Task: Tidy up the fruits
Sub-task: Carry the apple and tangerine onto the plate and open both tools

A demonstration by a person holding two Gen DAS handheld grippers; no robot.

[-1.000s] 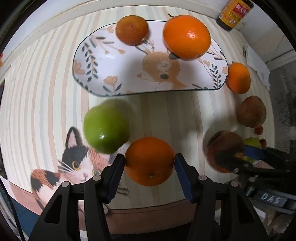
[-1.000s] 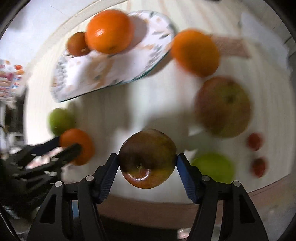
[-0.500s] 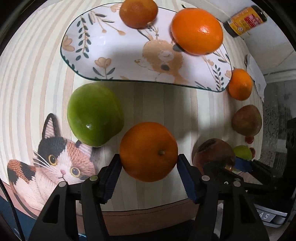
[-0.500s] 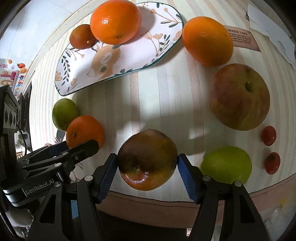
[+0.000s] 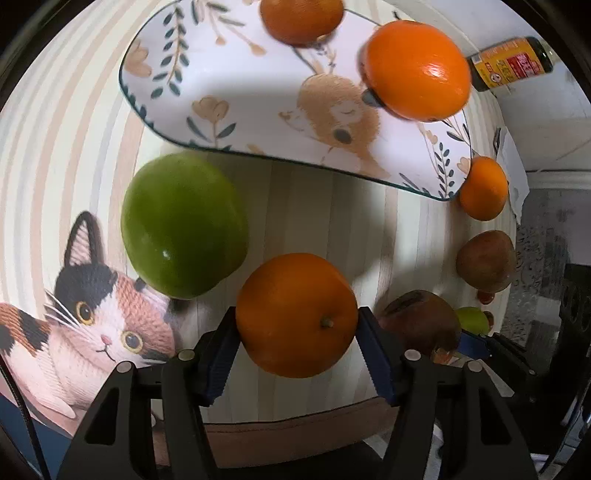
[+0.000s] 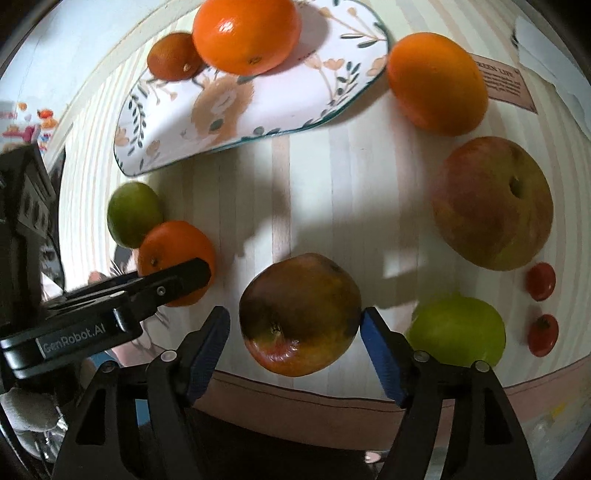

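Nearest, in the left gripper (image 5: 297,338): an orange (image 5: 296,314), pinched between both blue pads, seemingly lifted off the striped mat (image 5: 314,206). In the right gripper (image 6: 295,330): a dark apple (image 6: 300,314), right pad touching, left pad apparently a sliver off, so probably gripped.

Further out, loose on the mat: green apple (image 5: 183,225) beside the orange, a paler green fruit (image 6: 457,332), two small tomatoes (image 6: 541,281), a big reddish apple (image 6: 493,202), another orange (image 6: 437,84).

Farthest: patterned plate (image 5: 229,85), holding only two oranges (image 6: 246,35).

Roughly a quarter done by this count; two fruits in hand, most not yet plated.
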